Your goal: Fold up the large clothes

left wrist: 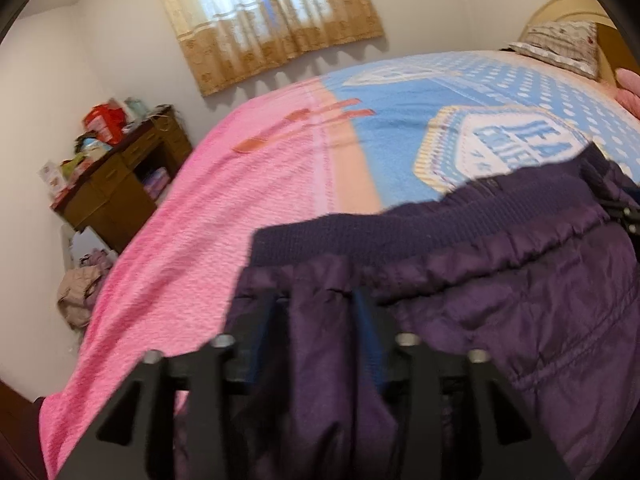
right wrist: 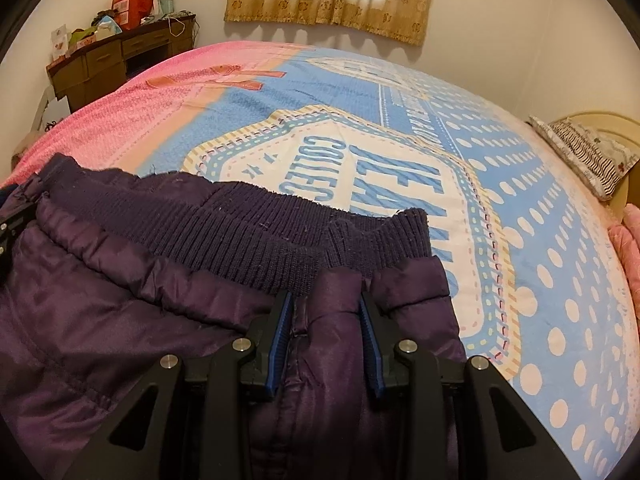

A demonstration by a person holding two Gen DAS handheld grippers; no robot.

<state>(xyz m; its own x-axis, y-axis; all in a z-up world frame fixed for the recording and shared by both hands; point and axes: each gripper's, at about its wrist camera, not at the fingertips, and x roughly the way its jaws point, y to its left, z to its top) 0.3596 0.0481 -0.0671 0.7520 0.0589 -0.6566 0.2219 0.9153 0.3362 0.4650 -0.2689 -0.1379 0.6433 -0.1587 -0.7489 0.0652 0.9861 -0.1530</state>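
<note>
Now we see: left gripper (left wrist: 320, 312) jaws apart astride purple quilted jacket (left wrist: 500, 300) | right gripper (right wrist: 326, 308) jaws pinching its fold | patterned bed (right wrist: 520, 240) beneath

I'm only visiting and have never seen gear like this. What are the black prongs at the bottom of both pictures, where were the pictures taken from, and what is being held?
There is no robot here. A person holds a two-fingered clamp in each hand, and each clamp has a small wide-angle camera looking forward along its fingers. That is why the room looks bulged.

One picture looks out from the left gripper and the other from the right gripper. The black prongs are their fingers.

Both point down at a bed covered by a pink and blue blanket, with a pillow at the far end. On the blanket lies a purple padded garment with a ribbed knit band.

The right gripper pinches a fold of it just below the band. The left also has fabric between its fingers, but that picture is too blurred to show a firm grip.
</note>
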